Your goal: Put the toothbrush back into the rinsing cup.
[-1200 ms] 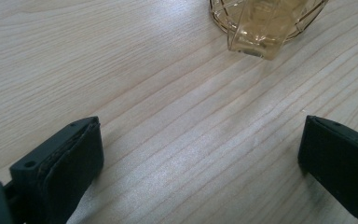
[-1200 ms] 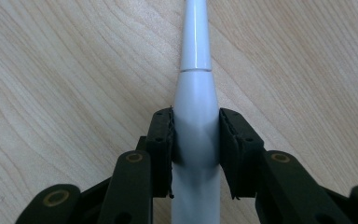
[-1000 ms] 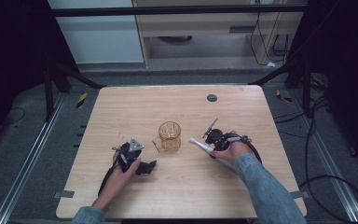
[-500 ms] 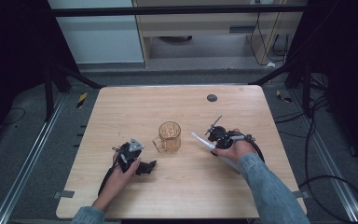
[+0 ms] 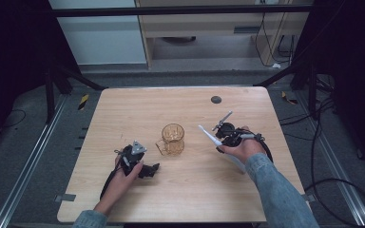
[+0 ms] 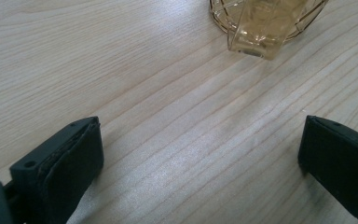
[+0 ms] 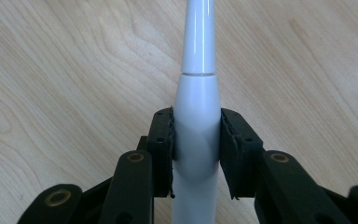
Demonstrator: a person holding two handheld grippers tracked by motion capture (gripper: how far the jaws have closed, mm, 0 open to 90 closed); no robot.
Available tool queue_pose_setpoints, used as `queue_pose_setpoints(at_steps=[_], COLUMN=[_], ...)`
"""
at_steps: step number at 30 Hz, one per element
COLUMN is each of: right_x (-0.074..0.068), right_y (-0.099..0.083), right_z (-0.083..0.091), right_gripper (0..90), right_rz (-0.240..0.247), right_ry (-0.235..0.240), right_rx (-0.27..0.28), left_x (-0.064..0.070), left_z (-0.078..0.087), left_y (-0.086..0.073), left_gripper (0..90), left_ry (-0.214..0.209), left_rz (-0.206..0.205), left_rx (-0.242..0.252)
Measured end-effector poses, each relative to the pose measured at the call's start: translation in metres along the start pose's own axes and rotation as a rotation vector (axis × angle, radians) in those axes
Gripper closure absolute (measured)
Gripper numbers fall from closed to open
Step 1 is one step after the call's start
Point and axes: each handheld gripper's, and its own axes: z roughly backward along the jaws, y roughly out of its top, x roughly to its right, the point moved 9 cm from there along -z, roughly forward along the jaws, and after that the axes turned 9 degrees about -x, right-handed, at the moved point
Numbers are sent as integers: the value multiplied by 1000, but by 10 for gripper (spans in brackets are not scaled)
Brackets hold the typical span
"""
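Observation:
An amber glass mug with a gold wire pattern stands upright at the middle of the wooden table. Its handle points toward the near left. My left gripper rests low on the table near-left of the mug, open and holding nothing. In the left gripper view, the mug's handle lies ahead of the wide-apart jaws of the left gripper. Right of the mug, my right gripper is shut on a slim white tapered handle. The right gripper clamps the white handle at its thicker part, over bare wood.
A small dark round disc sits near the table's far edge. Metal frame rails run along both sides of the table. Cables lie on the floor at the right. A cabinet stands behind the table.
My right gripper has shifted slightly to the right and away with the white handle in it. The left gripper and the mug have stayed put.

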Motion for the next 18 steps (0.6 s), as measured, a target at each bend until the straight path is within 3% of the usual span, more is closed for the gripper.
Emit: queue_pose_setpoints(at_steps=[8, 18], right_x=[2, 0], right_y=[5, 6], right_z=[8, 10], right_gripper=[670, 670], right_rz=[-21, -23], right_ry=[11, 23], right_rx=[50, 50], left_x=[0, 0], left_z=[0, 0], left_y=[0, 0], left_gripper=[0, 0], left_ry=[0, 0], left_rz=[0, 0], left_rx=[0, 0])
